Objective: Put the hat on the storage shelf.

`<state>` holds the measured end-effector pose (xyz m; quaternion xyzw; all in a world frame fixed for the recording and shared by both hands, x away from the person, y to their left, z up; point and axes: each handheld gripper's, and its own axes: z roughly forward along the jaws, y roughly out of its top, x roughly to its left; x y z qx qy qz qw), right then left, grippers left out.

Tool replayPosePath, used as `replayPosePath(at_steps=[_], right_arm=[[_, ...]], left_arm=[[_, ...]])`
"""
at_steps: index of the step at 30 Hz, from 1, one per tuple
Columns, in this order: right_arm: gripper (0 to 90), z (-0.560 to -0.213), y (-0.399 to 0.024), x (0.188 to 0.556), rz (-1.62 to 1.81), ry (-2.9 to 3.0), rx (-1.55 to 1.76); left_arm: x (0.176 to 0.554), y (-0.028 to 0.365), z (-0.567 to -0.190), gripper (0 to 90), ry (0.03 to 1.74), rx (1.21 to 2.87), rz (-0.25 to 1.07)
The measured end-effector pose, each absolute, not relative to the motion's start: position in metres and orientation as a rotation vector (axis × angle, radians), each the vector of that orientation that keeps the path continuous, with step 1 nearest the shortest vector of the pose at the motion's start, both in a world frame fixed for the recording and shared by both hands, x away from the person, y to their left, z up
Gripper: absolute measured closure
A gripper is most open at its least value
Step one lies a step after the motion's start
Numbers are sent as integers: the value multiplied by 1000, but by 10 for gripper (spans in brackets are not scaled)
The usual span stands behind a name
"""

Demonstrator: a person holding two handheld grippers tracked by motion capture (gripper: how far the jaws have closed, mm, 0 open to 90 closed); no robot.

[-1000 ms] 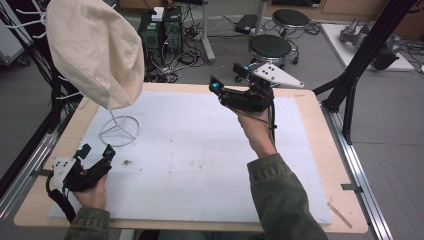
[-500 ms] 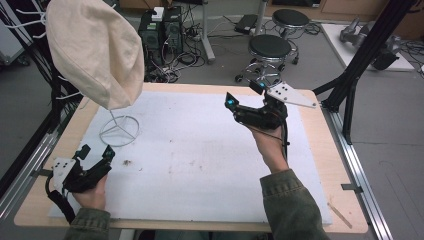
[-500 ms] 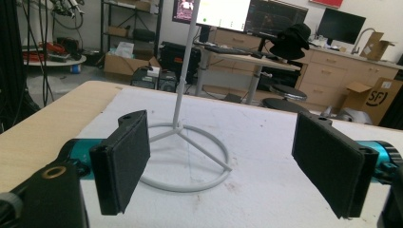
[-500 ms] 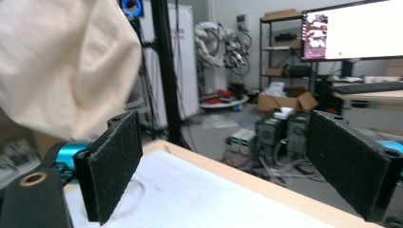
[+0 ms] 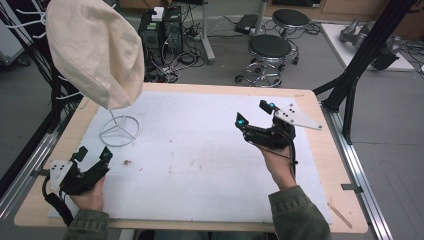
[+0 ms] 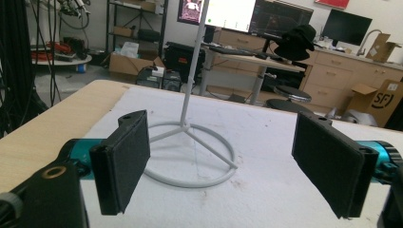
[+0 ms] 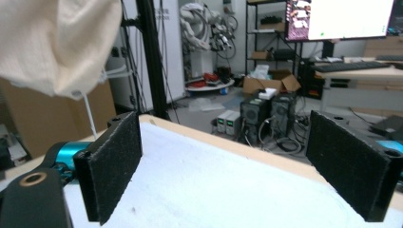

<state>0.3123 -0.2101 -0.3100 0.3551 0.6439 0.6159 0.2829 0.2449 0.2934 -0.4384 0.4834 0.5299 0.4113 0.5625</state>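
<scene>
Both grippers — left gripper (image 5: 92, 159) and right gripper (image 5: 253, 113) — gape wide, fingers holding nothing. A cream hat (image 5: 95, 50) tops the wire stand (image 5: 119, 131) on the table (image 5: 200, 90).

Both tongs, the left tongs (image 5: 93, 156) and the right tongs (image 5: 252, 114), are black with teal knuckles, dark textured pads (image 6: 124, 159), and grey three-cornered plates (image 5: 296, 117); olive-green sleeves (image 5: 299, 215) cover the person's forearms.

Cream cloth cap (image 5: 95, 50) atop white wire stand (image 5: 119, 131) — table's far-left corner.
</scene>
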Motion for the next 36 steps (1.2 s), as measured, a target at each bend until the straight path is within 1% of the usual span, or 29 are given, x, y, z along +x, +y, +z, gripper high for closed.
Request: replayPosePath(at_steps=[9, 19, 25, 32, 36], right_arm=[[115, -337, -240, 289, 1570, 1700, 1039], [115, -366, -269, 278, 1519, 1676, 1146], [115, -384, -284, 269, 1435, 1548, 1236], [115, -406, -292, 253, 1280, 1410, 1360], [115, -417, -293, 247, 1233, 1357, 1368]], left_arm=[[245, 293, -439, 206, 1258, 1133, 959], [245, 294, -439, 206, 1261, 1127, 956], [245, 294, -439, 206, 1259, 1131, 962], [244, 295, -439, 206, 1265, 1126, 974], [244, 295, -439, 205, 1270, 1128, 982]])
